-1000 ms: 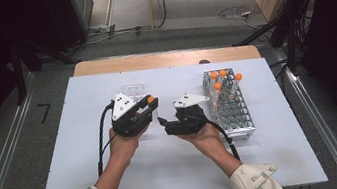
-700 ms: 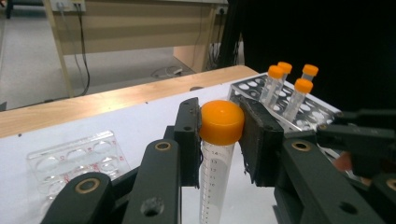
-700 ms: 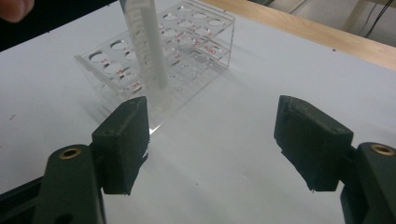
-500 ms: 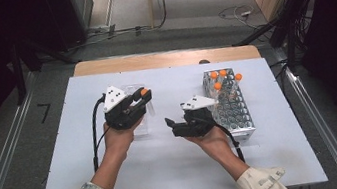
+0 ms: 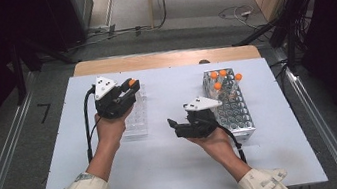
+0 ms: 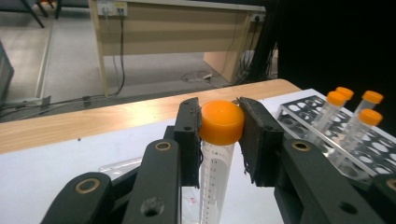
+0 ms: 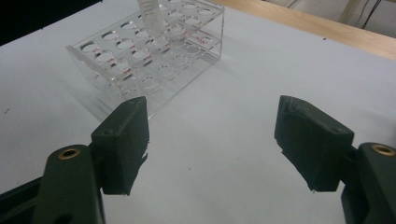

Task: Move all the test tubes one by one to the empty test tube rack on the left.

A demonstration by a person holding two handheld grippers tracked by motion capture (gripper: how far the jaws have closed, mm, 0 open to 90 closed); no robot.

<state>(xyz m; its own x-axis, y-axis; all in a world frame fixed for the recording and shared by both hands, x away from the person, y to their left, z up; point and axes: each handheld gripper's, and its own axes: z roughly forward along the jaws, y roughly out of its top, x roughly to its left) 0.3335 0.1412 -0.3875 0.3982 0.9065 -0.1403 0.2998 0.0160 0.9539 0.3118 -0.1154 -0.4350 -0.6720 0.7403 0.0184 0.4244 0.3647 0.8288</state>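
Clear graduated tube with an orange screw cap (image 6: 221, 122), clamped at the cap between the left gripper (image 5: 119, 98)'s jaws, above the clear acrylic rack (image 5: 135, 114) toward the desk's far left; its lower end is cut off from sight. The right gripper (image 7: 212, 140), jaws wide apart and empty, hovers over bare white desk (image 5: 168, 170) mid-surface. A metal rack (image 5: 231, 108) holding four orange-capped tubes (image 5: 224, 73) stands near the right edge.
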